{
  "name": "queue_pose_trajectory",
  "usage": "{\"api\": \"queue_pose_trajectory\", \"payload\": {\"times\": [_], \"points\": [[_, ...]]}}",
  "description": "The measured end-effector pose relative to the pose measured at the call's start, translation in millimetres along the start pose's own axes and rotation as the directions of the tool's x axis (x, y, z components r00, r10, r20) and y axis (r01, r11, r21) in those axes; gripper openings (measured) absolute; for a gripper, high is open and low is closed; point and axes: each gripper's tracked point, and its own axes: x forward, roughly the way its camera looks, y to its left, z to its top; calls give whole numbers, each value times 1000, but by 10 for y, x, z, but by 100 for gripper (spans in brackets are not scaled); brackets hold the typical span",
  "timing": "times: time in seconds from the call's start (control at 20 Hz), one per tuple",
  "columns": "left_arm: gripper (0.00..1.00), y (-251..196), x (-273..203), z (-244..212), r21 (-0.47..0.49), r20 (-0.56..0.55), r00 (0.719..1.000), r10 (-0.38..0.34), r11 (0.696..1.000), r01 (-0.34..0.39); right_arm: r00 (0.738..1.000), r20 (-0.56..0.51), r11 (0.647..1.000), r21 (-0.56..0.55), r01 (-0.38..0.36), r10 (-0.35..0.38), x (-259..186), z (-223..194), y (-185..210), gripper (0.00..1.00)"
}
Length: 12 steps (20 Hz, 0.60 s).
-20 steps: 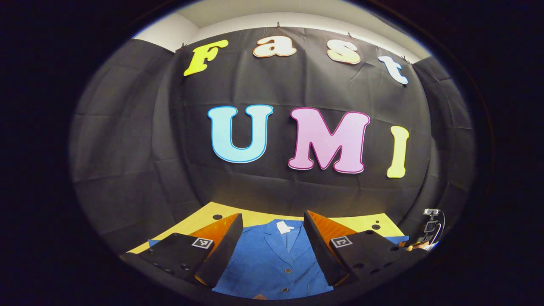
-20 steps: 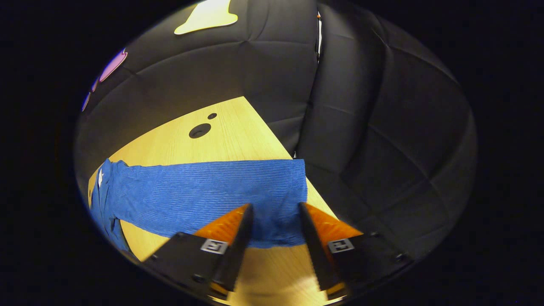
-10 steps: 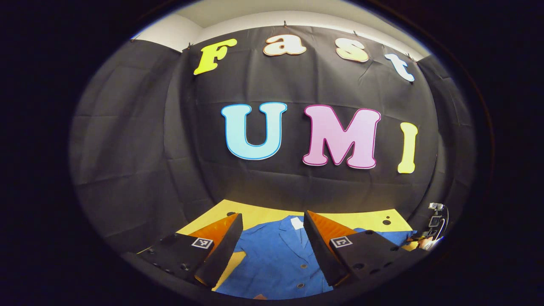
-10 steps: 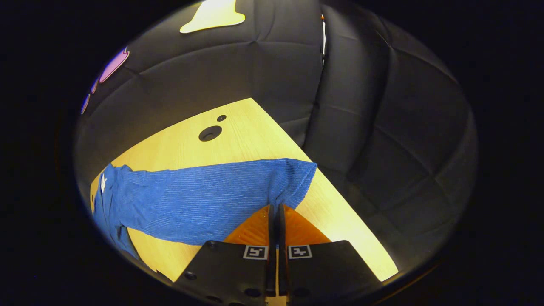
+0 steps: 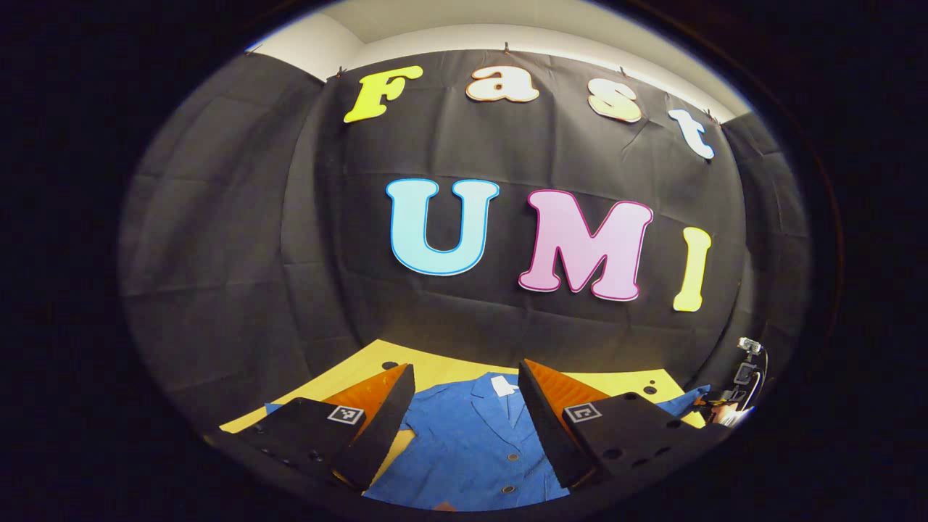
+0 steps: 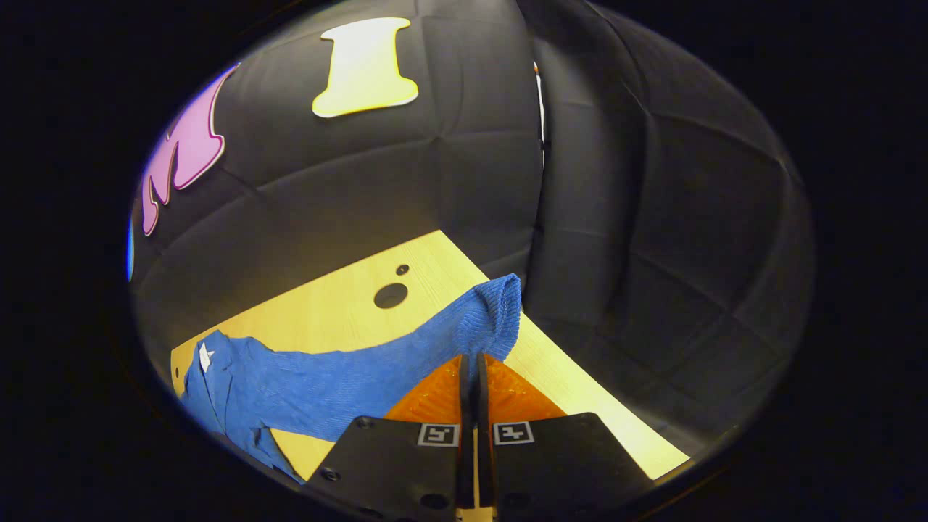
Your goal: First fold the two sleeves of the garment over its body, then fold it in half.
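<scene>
Showing black gripper bodies (image 5: 464, 420) (image 6: 471, 377), each wedge-fingered and screw-studded, bearing small square black-and-white marker tags.

The left gripper view sits low over the table (image 5: 348, 373), facing the back wall, the blue jacket (image 5: 464, 449) close at 6 o'clock. The right gripper view looks down toward the table's corner, close above the sleeve (image 6: 406, 355). Both share jacket and tabletop.
</scene>
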Motion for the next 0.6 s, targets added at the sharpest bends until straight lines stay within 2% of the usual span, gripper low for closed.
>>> {"api": "queue_pose_trajectory", "payload": {"times": [0.2,0.4,0.6], "points": [[82,466,-60,81,5,0,1000,-15,1000,15,996,76,999,25,-41,39,-487,195,636,3],[82,1025,-130,94,21,15,1000,-2,1000,2,980,165,991,-97,-95,110,-993,325,1437,3],[82,1481,-159,36,-34,-1,1000,16,999,-16,964,183,971,-174,-162,193,-1305,289,2315,3]]}}
